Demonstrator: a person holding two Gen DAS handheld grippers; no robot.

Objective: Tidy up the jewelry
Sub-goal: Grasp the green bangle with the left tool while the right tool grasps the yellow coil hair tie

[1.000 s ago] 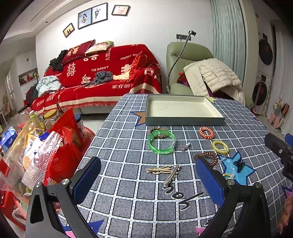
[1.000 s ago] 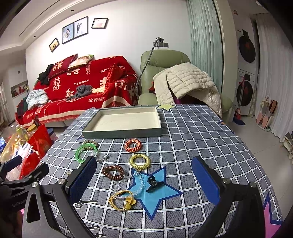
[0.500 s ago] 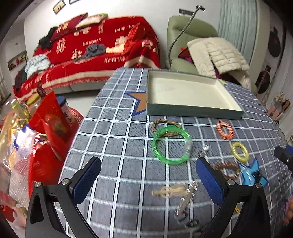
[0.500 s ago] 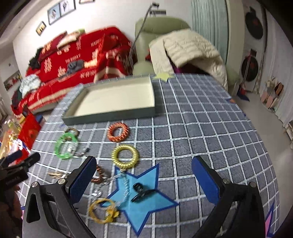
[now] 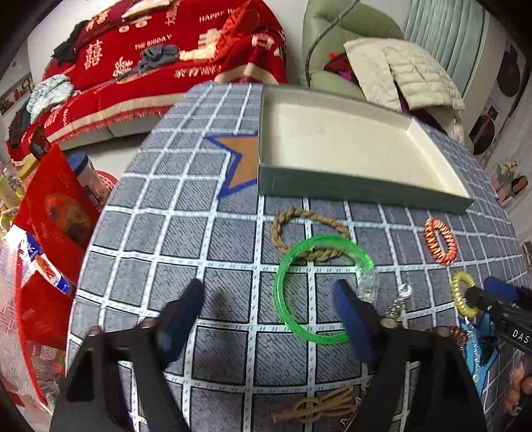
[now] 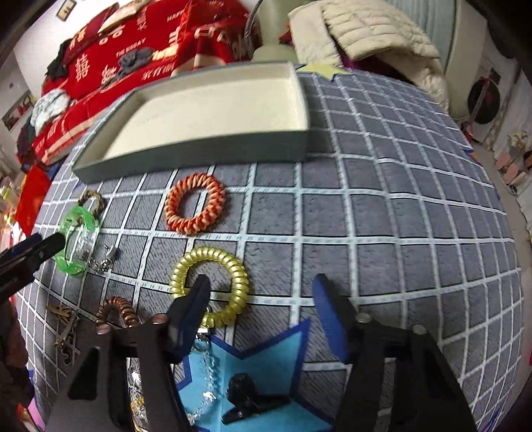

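My left gripper is open and low over the cloth, its right finger inside the green bangle, which overlaps a braided rope bracelet. My right gripper is open and low, its left finger at the yellow coil hair tie. An orange coil tie lies beyond it. The empty grey tray with a cream inside stands further back; it also shows in the right wrist view. A brown coil tie, a black claw clip and a bead chain lie near my right gripper.
The round table has a grey checked cloth with star patches. Gold hair clips lie at the near edge. Red snack bags stand left of the table. A red sofa and a green armchair stand behind.
Both grippers have moved forward and down toward the table. The left now straddles the rim of the green bangle, the right has reached the yellow coil tie. Both jaws have narrowed somewhat.
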